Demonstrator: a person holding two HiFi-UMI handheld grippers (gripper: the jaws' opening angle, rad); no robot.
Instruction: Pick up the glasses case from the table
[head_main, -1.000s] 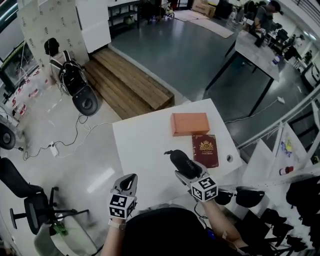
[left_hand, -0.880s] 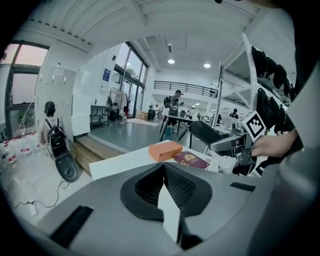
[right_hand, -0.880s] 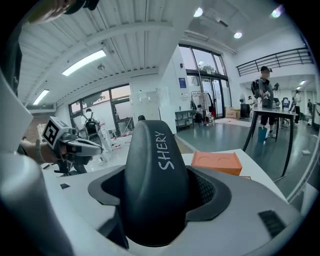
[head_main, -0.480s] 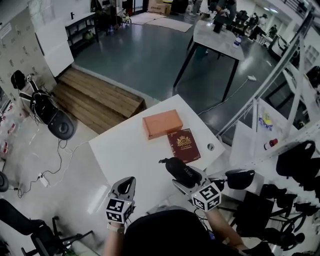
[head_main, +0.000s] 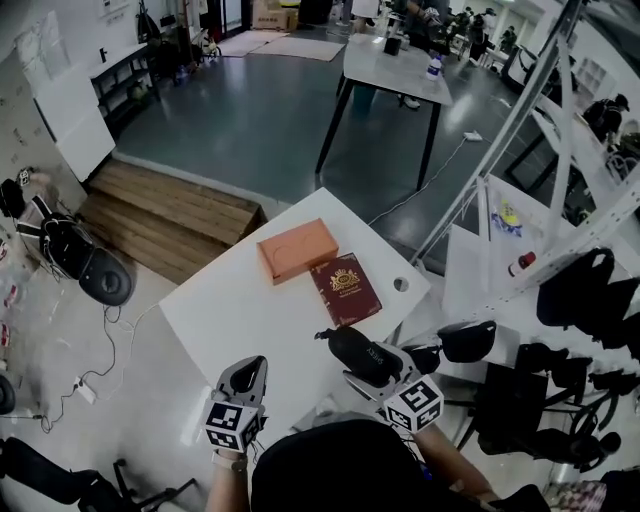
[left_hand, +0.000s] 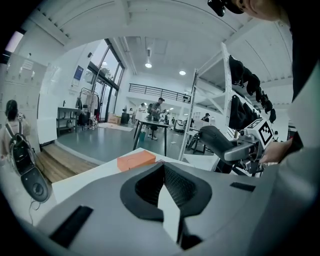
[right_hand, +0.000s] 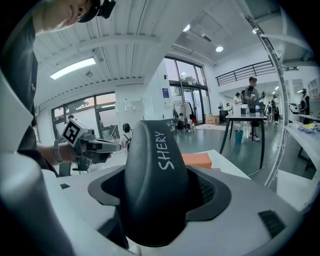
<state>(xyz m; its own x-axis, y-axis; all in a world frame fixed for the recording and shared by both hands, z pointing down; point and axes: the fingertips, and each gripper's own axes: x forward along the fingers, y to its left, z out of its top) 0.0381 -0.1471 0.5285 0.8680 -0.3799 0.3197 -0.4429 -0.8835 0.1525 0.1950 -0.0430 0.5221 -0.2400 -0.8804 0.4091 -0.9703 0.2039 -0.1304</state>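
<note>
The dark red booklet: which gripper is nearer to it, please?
Right: the right gripper, holding the glasses case, is just before the booklet; the left gripper is farther left.

The table (head_main: 235, 312) is bare across its left and near parts, open to a reach from the near edge. Its far right part is taken by a box (head_main: 297, 250) and a book (head_main: 345, 289) lying just beside each other. A slanted rack post (head_main: 485, 150) and a black chair (head_main: 467, 340) crowd the table's right side.

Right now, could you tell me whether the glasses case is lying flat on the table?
No, the glasses case is clamped between the jaws of the right gripper, held above the table.
</note>
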